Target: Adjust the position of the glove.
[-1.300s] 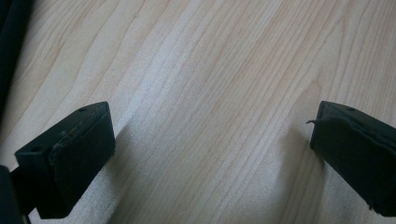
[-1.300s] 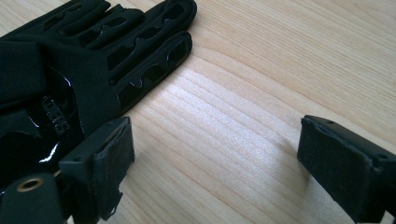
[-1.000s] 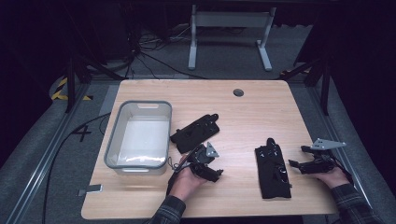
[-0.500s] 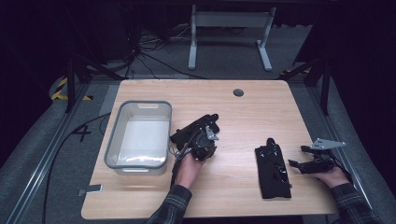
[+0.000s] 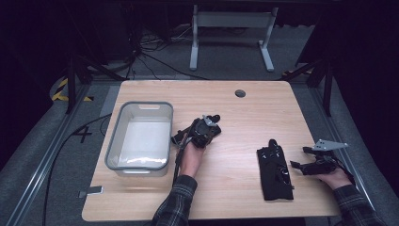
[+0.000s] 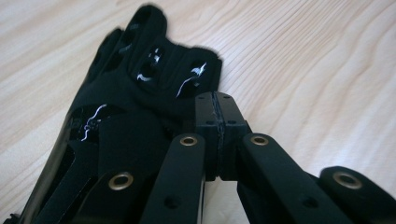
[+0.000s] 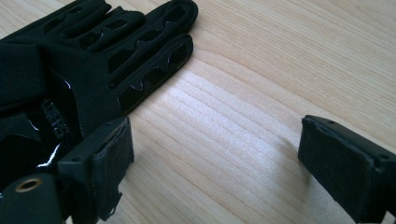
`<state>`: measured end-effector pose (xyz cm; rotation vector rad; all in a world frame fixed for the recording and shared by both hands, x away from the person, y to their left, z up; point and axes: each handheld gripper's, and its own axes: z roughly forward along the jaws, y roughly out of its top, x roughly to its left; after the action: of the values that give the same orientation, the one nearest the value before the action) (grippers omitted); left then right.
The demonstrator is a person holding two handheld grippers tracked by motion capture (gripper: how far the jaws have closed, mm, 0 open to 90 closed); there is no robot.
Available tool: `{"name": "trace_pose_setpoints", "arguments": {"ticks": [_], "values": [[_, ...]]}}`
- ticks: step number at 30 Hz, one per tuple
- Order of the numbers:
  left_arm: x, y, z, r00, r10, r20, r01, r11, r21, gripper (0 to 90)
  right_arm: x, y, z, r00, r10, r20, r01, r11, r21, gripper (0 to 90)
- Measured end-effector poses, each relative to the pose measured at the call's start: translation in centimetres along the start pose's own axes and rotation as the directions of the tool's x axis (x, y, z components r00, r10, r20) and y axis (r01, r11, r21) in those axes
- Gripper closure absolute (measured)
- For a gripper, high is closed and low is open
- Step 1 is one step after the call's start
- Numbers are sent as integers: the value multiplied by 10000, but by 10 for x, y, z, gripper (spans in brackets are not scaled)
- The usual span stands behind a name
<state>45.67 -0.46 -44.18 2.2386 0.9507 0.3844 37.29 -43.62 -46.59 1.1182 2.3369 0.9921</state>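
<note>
Two black gloves lie on the wooden table. The left glove sits near the middle, mostly under my left gripper. Seen from the left gripper view, that gripper is shut, its pads pressed together at the edge of the glove; I see nothing between them. The right glove lies flat towards the front right. My right gripper rests just right of it. Its jaws stand open over bare wood, and the glove lies beside its left pad.
A clear plastic tub stands left of the left glove, close to the left hand. A round cable hole is in the table's far side. A small grey tag lies at the front left corner.
The left hand moved away from the person onto the left glove, and its jaws went from open to shut. The right hand and right glove stayed in place.
</note>
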Motion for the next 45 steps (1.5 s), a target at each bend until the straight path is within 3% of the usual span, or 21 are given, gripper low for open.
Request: {"name": "trace_pose_setpoints", "arguments": {"ticks": [5, 9, 13, 20, 26, 34, 45], "values": [[7, 3, 5, 9998, -173, -75, 172, 9998, -42, 896, 0, 0, 0, 10000, -1, 1, 1, 10000, -2, 109], [11, 1, 13, 9996, -222, -182, 227, 9993, 286, 897, 0, 0, 0, 10000, -2, 1, 2, 10000, 0, 109], [12, -1, 17, 9991, -423, 11, 423, 9985, 342, 898, 0, 0, 0, 10000, 3, -1, -3, 10000, -1, 108], [6, -2, 17, 9985, -350, 425, 336, 9989, 336, 899, 0, 0, 0, 10000, 2, -1, -2, 10000, -4, 108], [-8, -3, 16, 9961, -225, 851, 201, 9994, 288, 899, 0, 0, 0, 10000, 1, -2, -1, 10000, -1, 108], [-34, 2, 21, 9877, 174, 1553, -215, 9995, 250, 899, 0, 0, 0, 10000, 3, 0, -3, 10000, -1, 108], [-66, 7, 26, 9680, 482, 2461, -549, 9983, 201, 899, 0, 0, 0, 10000, 1, 1, -1, 10000, 0, 108]]}}
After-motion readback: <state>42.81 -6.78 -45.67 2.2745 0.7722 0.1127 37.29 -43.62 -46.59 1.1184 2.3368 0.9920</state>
